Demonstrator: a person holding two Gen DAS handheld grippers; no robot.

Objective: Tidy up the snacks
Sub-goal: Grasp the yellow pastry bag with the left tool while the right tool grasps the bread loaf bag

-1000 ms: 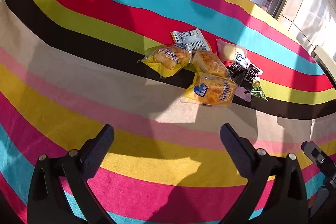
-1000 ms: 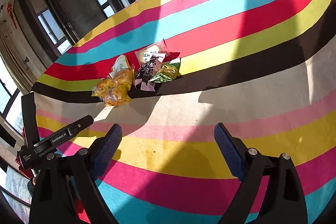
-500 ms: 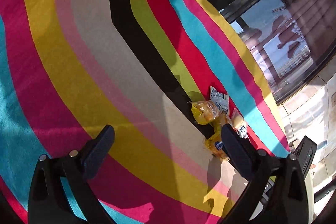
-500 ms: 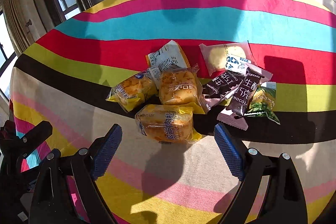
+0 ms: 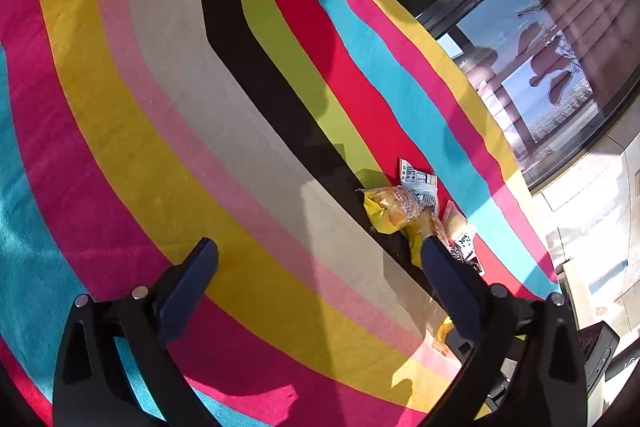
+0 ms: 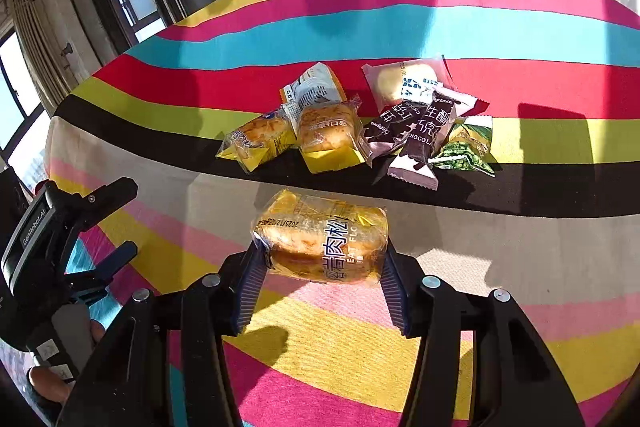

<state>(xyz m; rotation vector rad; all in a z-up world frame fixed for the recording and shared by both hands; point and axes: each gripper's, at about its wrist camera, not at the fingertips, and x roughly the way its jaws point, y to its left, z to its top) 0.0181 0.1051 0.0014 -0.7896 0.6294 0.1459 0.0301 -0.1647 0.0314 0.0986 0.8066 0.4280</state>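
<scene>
Three yellow bread packs [image 6: 320,239], two chocolate bars [image 6: 420,131], one pea packet [image 6: 466,147].

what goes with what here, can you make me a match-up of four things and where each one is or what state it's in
Things:
1. nearest bread pack
2. green pea pack
3. right hand-held gripper
4. left hand-held gripper

States:
a. open, nothing between its fingers
b. right end of the snack pile
c. shut on a pack
d. clamped between two pads

Pairs: 1-d, 2-b, 3-c, 4-a
</scene>
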